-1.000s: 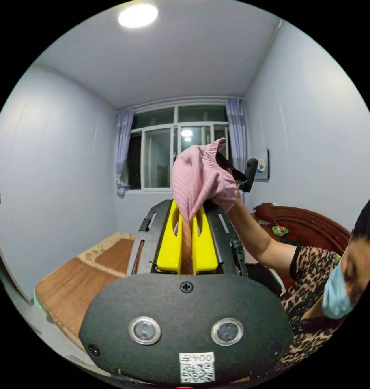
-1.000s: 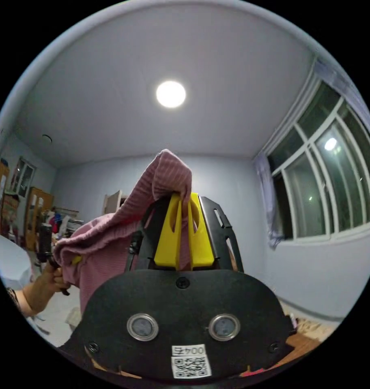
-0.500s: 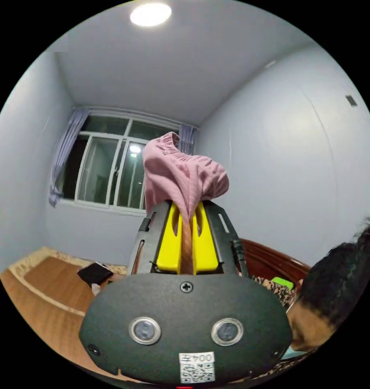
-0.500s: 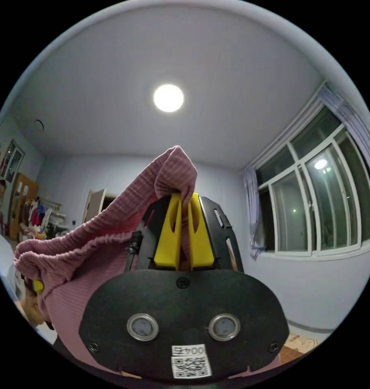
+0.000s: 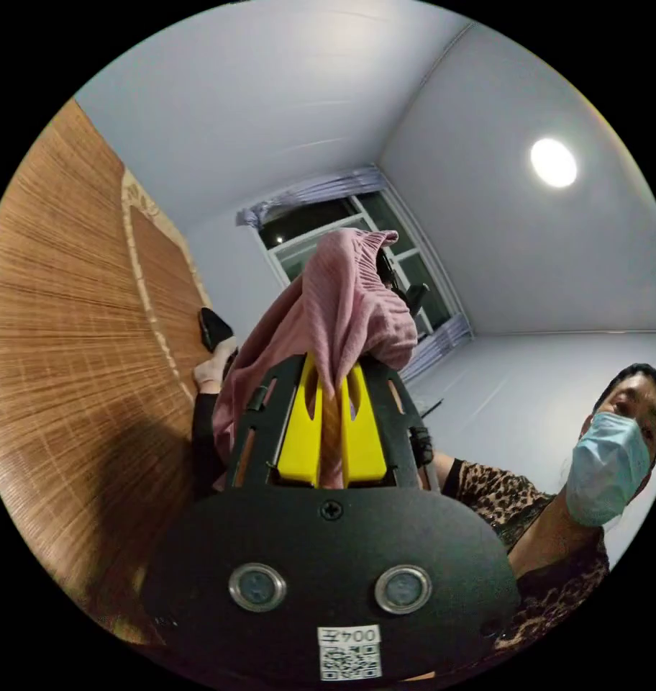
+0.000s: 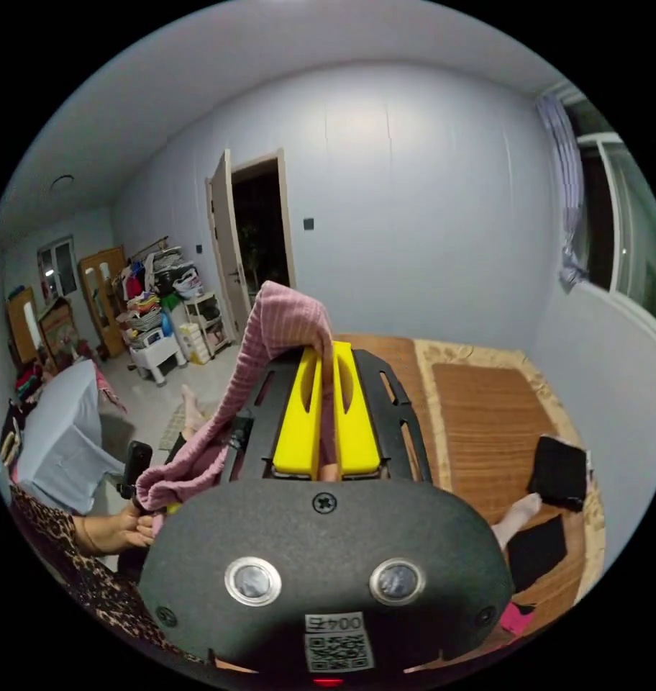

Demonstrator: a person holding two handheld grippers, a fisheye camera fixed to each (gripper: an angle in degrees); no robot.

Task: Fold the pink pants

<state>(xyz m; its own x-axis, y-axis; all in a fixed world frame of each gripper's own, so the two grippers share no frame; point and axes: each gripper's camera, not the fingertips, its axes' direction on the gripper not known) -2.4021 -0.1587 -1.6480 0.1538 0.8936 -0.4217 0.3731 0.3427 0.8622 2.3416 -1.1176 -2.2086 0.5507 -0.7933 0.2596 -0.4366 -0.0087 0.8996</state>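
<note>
My fingers [image 5: 303, 432] [image 6: 353, 425] stay clamped on the pink pants [image 5: 342, 317] [image 6: 274, 331] at frame centre; both views have swung down toward the mat [image 6: 486, 410].

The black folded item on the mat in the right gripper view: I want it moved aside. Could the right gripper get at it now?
Probably not yet: the right gripper is shut on the pink pants; the black item lies uncovered.

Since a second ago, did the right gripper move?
Yes. The right gripper, shut on the pink pants, tipped downward: the ceiling lamp above it gave way to the doorway and woven mat.
</note>
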